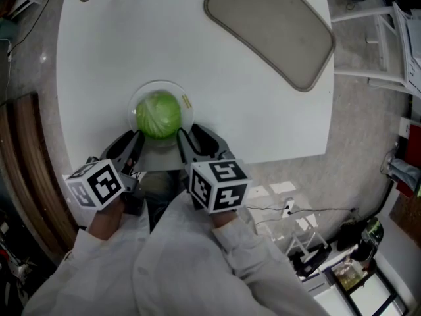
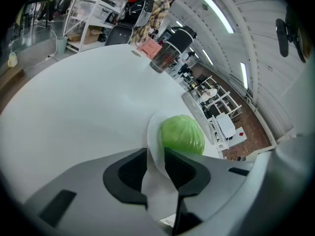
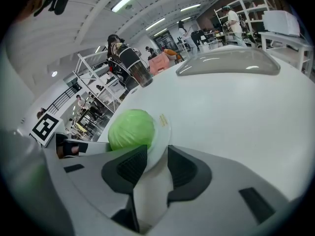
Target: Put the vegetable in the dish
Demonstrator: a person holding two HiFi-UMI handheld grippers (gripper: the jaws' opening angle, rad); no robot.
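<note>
Head view: I see the green cabbage (image 1: 158, 114) sitting in the white dish (image 1: 158, 86) near the table's (image 1: 197, 51) front edge, with my left gripper (image 1: 135, 137) and right gripper (image 1: 184, 135) flanking it.

Left gripper view: the fingers (image 2: 130, 173) are clamped on the dish rim.

Right gripper view: the fingers (image 3: 129, 166) pinch the opposite rim, and the cabbage is just beyond.

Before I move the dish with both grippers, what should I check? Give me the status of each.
1. Cabbage in the dish: ok, it sits in the middle.
2. Left gripper on the rim: ok, the rim is between its jaws.
3. Right gripper on the opposite rim: ok, same there.
4. Grip firm enough to lift: cannot tell.
5. Grey tray apart from the dish: ok.
6. Margin to the table near edge: not ok, the dish sits close to it.
</note>
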